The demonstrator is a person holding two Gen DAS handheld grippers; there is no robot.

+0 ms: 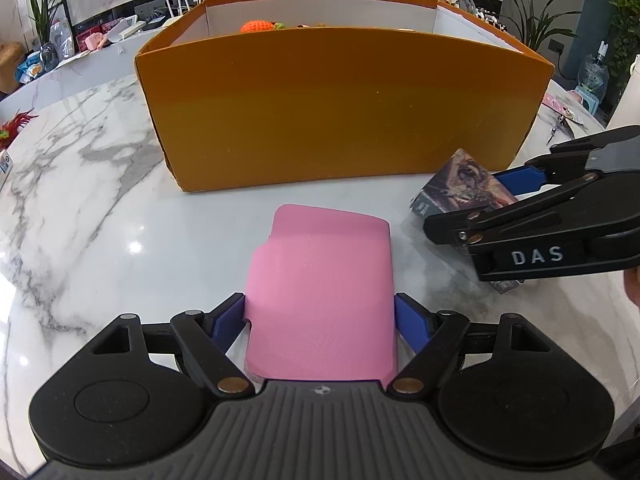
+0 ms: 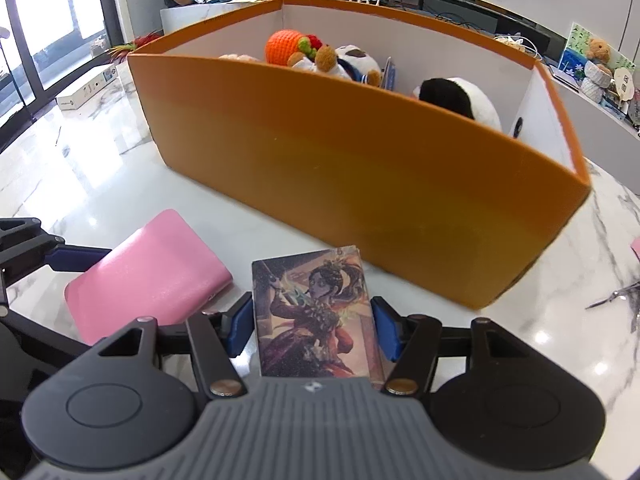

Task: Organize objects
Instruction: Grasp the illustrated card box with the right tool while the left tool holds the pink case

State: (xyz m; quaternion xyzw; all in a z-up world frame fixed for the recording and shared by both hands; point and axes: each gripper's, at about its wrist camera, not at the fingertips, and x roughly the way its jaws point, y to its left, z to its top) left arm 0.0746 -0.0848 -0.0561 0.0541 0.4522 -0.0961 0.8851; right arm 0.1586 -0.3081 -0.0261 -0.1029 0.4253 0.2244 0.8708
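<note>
A pink flat case [image 1: 320, 280] lies on the marble table [image 1: 100, 200] in front of the orange box [image 1: 340, 108]. My left gripper [image 1: 320, 316] has its blue pads against both long sides of the case. To its right sits a small card box [image 2: 316, 312] with a painted figure on it, and my right gripper [image 2: 312, 328] holds it by its two sides. The left wrist view shows the same card box [image 1: 464, 188] inside the right gripper [image 1: 472, 200]. The pink case [image 2: 148, 272] also appears at the left of the right wrist view.
The orange box [image 2: 360, 168] is open on top and holds plush toys [image 2: 460, 96] and a crocheted orange toy [image 2: 284, 46]. Scissors [image 2: 616, 296] lie on the table to the right. A white carton [image 2: 86, 88] sits far left. Shelves with clutter run behind.
</note>
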